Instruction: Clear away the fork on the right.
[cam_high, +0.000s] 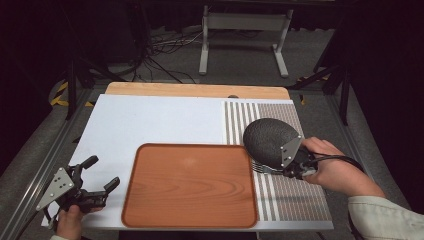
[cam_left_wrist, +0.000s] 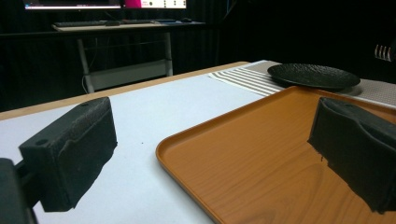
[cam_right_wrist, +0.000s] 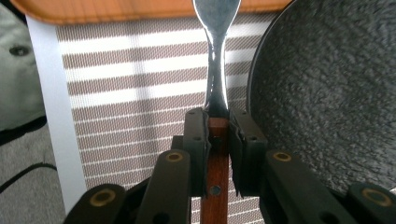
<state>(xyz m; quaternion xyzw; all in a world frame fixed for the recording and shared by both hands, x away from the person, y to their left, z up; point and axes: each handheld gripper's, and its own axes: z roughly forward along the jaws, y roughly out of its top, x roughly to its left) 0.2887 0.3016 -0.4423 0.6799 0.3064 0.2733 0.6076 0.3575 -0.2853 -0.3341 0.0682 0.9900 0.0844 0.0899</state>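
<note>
My right gripper (cam_high: 281, 170) is shut on a fork (cam_high: 263, 168) with a wooden handle, held above the striped placemat (cam_high: 295, 196) beside the black plate (cam_high: 266, 137). In the right gripper view the jaws (cam_right_wrist: 217, 127) clamp the brown handle, and the fork's metal neck (cam_right_wrist: 216, 60) points toward the tray's edge (cam_right_wrist: 140, 10); the plate (cam_right_wrist: 336, 93) lies just to the right. A wooden tray (cam_high: 190, 186) sits empty at the table's middle front. My left gripper (cam_high: 104, 173) stands open at the front left, just left of the tray (cam_left_wrist: 261, 154), with nothing between its jaws (cam_left_wrist: 210, 154).
A white sheet (cam_high: 150, 120) covers the table's left and middle, with a bare wooden strip (cam_high: 197, 90) along the far edge. Behind the table stand a white frame (cam_high: 245, 22) and floor cables (cam_high: 165, 55). The left gripper view has the plate (cam_left_wrist: 313, 75) at the far right.
</note>
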